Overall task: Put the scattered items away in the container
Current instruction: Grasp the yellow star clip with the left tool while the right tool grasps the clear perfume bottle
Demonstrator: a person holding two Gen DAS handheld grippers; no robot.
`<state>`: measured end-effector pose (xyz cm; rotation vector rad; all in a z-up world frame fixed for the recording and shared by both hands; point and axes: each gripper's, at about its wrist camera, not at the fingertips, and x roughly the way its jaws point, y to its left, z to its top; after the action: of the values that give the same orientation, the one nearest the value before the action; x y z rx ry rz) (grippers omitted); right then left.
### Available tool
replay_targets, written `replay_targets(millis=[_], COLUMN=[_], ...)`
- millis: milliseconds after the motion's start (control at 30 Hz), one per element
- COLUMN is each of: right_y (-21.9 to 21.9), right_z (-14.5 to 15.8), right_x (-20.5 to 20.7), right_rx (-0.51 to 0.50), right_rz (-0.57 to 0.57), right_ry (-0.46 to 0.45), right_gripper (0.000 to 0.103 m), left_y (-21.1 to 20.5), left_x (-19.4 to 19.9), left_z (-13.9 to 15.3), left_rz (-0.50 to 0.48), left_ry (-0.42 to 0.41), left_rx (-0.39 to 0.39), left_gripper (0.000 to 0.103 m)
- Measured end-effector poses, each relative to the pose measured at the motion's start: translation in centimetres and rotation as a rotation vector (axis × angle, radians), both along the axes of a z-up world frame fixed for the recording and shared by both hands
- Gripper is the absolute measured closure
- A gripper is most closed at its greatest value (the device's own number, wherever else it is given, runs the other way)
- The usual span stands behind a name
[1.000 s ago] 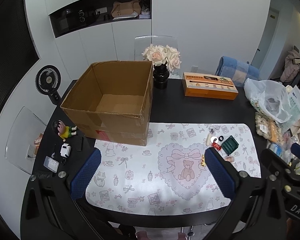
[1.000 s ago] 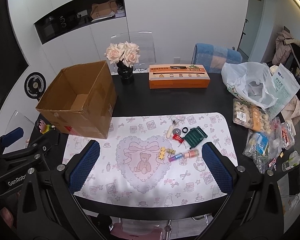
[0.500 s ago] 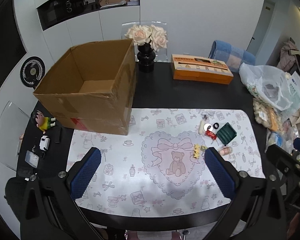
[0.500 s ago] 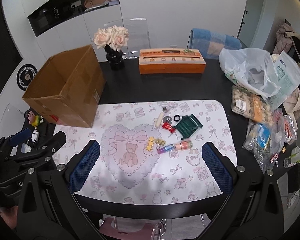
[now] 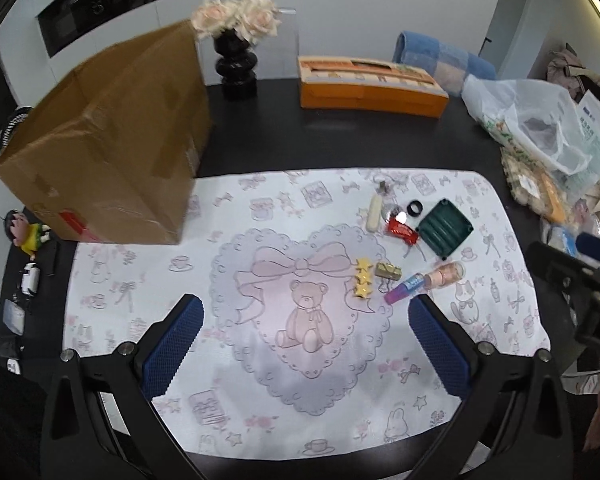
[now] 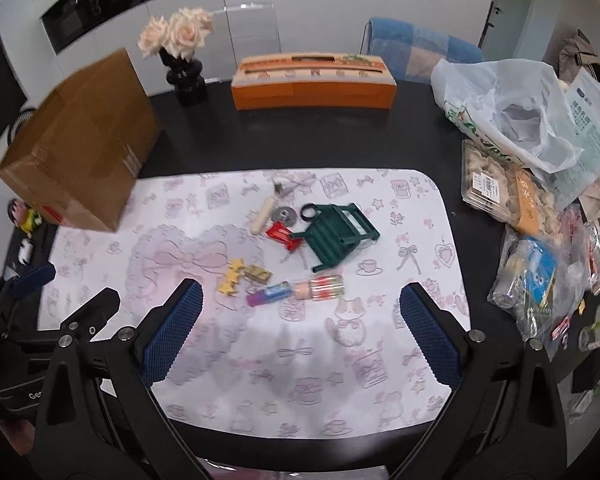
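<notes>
Left wrist view: left gripper (image 5: 306,344) spread wide, empty, above bare mat (image 5: 260,420) w/ free room at the near edge. Right gripper (image 6: 300,336) also agape, holding nothing, just short of the small-item cluster (image 6: 300,240) mid-mat. Cardboard box (image 5: 112,160) sits far left, its corner overlapping the mat edge; beyond it, orange box (image 5: 372,88) near the table's back edge.

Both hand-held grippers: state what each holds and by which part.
Nothing is held. The left hand-held gripper and right hand-held gripper are both open above the mat.
</notes>
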<state>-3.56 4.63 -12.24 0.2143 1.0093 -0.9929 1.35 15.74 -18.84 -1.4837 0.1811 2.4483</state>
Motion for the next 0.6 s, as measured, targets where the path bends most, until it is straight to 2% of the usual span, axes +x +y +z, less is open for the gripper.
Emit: replay_targets(millis=[233,400,467,500,600], right_y=[-4.8,-7.6,-8.2,-8.4,-9.0], right_z=[-1.6,-3.5,-4.2,-4.6,-5.8], right_x=[0.0,-0.5,-0.5,-0.5,-0.4], right_rx=[-0.010,0.039,0.060,0.062,0.081], right_rz=[0.054,0.049,-0.019,-0.016,-0.008], right_ry=[0.097,0.079,0.050,0.053,0.065], right_gripper=[0.004,0.004,0.005,0.005,0.005], left_y=[2.8,4.4,4.9,5.2,5.3], left_x=[-1.2,-2.3,-2.6,-2.8,-3.7], left_z=[-4.3,-7.7,-8.8,-9.4,-10.7], left_rz=[-0.047,-0.061,-0.065,-0.066,-0.061], left_ry=[-0.013,-0.047,-0.058,-0.063,-0.088], left_rx=[-0.003,-0.012,-0.011,-0.010,-0.012], left_gripper=[0.001,0.001,0.005,0.010,0.011])
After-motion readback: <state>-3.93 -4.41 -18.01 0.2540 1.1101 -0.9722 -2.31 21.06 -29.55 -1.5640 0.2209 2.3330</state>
